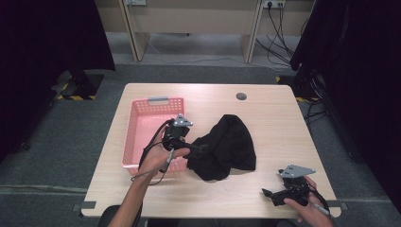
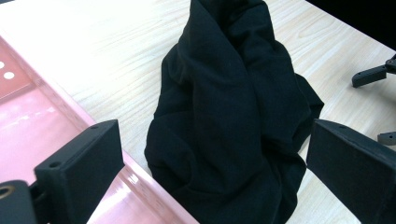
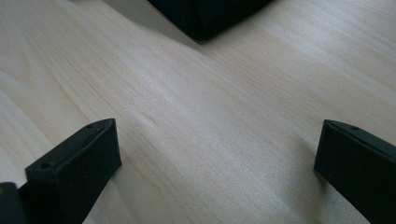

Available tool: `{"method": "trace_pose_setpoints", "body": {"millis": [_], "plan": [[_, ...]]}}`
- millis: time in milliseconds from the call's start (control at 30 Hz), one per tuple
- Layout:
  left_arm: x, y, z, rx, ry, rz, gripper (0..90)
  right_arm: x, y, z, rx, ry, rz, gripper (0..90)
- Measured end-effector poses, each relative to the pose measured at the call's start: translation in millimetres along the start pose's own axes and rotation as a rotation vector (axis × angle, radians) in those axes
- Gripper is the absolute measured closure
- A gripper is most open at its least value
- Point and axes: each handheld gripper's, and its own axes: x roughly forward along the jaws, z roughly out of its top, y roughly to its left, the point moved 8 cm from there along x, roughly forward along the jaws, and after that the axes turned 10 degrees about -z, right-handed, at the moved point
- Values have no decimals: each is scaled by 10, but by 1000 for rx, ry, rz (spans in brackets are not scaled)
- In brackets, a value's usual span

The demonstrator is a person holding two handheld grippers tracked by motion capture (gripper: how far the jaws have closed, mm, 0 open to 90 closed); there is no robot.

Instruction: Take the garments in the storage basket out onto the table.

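Two grippers are seen, both with jaws spread wide and nothing held. The left gripper (image 1: pixel 193 147) is poised over the right rim of the pink basket (image 1: pixel 134 124), aimed at the left edge of the black cloth (image 1: pixel 226 147), apparently so that a fold can be pinched and carried into the basket. The cloth is heaped at the middle of the table (image 1: pixel 274 118), touching or just beside the basket wall; it is soft, matte and deeply creased, rising to a rumpled peak. The basket is glossy perforated plastic, rectangular, with a grey handle. The right gripper (image 1: pixel 267 196) is held low at the near right corner, well apart from the cloth, over pale wood-grain laminate, seemingly kept clear.
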Motion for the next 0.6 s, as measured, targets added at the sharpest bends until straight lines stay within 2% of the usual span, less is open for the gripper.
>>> {"method": "trace_pose_setpoints", "body": {"millis": [467,600], "plan": [[-53,-64,-63,28,3,0,33,0,0,0,0,0,0,5],[-80,-72,-84,25,-2,-7,34,0,0,0,0,0,0,5]]}}
